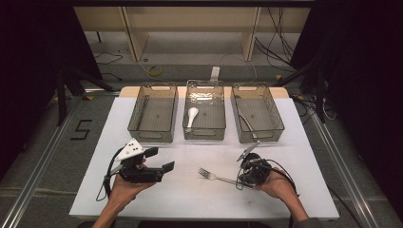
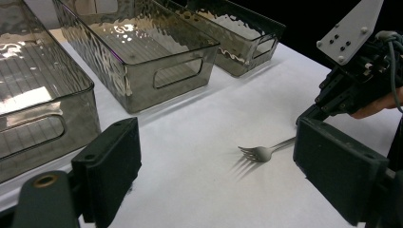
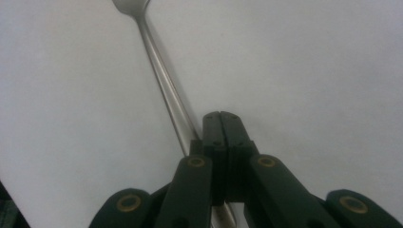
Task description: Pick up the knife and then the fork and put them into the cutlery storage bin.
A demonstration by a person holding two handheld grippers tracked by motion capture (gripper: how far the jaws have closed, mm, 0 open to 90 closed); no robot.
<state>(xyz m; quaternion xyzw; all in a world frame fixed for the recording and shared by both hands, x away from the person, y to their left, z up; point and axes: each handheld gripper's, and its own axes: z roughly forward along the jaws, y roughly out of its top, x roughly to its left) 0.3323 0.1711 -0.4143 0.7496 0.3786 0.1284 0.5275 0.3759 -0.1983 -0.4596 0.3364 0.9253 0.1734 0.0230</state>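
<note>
The fork [image 1: 216,177] lay on the white table [image 1: 190,199] before the bins. The right gripper [image 1: 241,179] was closed, its jaws together beside the handle (gripping nothing). The left gripper [image 1: 160,159] gaped empty.

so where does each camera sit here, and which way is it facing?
High view: above the person's side, facing forward and down on the table and three bins; both forearms and hands show.
Left gripper view: on the left gripper, facing across the table at the fork; its open jaws show.
Right gripper view: on the right gripper, facing down at the table; shut jaws beside the fork's handle.
Shared: all three show the fork.
</note>
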